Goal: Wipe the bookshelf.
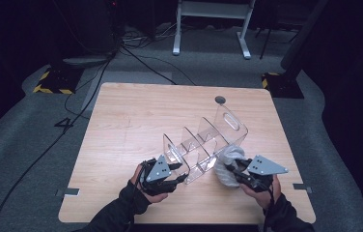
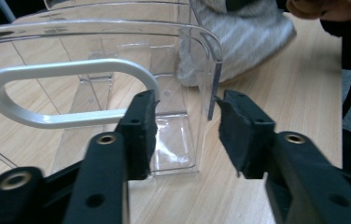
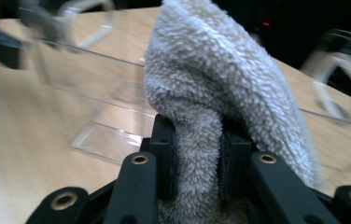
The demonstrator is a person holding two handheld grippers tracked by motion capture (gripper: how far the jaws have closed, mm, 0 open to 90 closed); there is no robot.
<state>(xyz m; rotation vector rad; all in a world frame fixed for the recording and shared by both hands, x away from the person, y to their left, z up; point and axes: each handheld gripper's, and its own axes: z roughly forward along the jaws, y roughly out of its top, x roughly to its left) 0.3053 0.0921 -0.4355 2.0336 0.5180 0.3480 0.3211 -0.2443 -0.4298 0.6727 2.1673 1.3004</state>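
Note:
A clear acrylic rack (image 1: 203, 140) with several dividers lies slanted across the middle of the wooden table (image 1: 136, 111). My left gripper (image 1: 179, 174) is at its near-left end. In the left gripper view it (image 2: 185, 105) stands open, with the edge of the rack's end wall (image 2: 214, 84) between the jaws, beside the white-rimmed handle slot (image 2: 71, 70). My right gripper (image 1: 231, 169) is shut on a grey fluffy cloth (image 1: 228, 157) pressed against the rack's near-right side. The cloth (image 3: 211, 70) bulges up out of the shut gripper (image 3: 197, 140).
A round cable hole (image 1: 220, 100) sits near the table's far edge. On the floor beyond are cables (image 1: 141, 58), a white desk frame (image 1: 213, 24) and two yellow-and-black striped bases (image 1: 54, 84). Grey tape tabs (image 1: 68, 192) mark the table's side edges.

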